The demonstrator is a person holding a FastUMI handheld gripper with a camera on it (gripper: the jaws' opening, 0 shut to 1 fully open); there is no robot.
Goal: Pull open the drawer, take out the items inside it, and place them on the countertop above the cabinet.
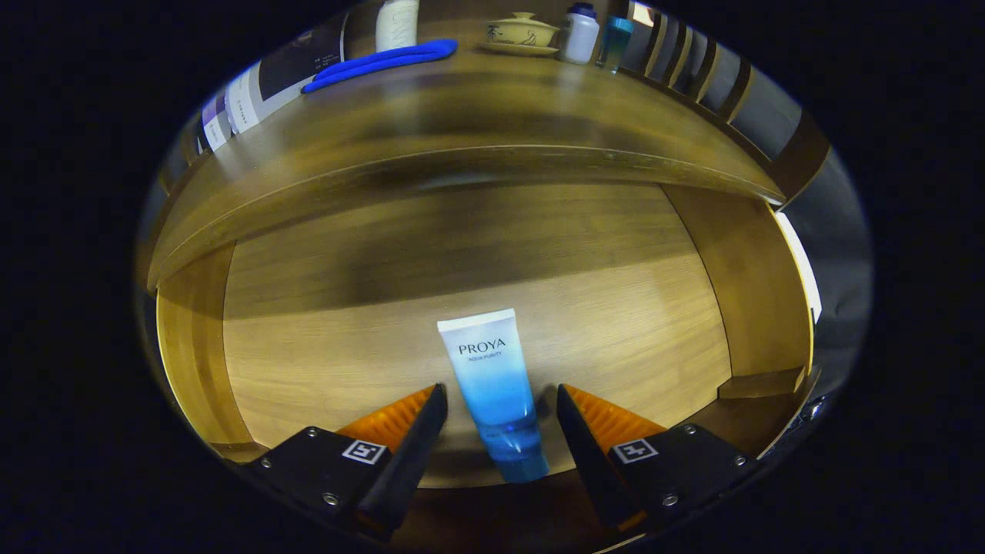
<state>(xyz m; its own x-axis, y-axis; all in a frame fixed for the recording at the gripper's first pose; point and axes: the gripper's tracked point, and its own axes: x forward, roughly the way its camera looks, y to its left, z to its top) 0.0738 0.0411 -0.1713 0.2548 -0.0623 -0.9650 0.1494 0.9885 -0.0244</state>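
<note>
**Open drawer, tube lying between the spread tool fingers**

Seen from above and in front: wooden cabinet with its table (462, 115) top stretching beyond the tool, front edge curving across above the drawer. Pulled open below that edge: the drawer (385, 323), pale wood floor, darker side walls left and right of the tool. Far across the table, against the back: a blue cloth (381, 63) lying flat off to the left, a white bottle (397, 23) standing just behind it, a lidded tea bowl on a saucer (522, 35) straight ahead, then a white bottle with a dark cap (579, 35) and a teal bottle (614, 42) side by side to the right. Printed sheets (254, 92) leaning at the far left end.

On the drawer floor, between the fingers: a blue-and-white tube (496, 388), lying flat, cap end towards the tool, flat crimped end pointing away, reaching a little beyond the fingertips.

Tool (500, 408) spread wide, one finger either side of the tube, a clear gap to each; nothing gripped.
</note>
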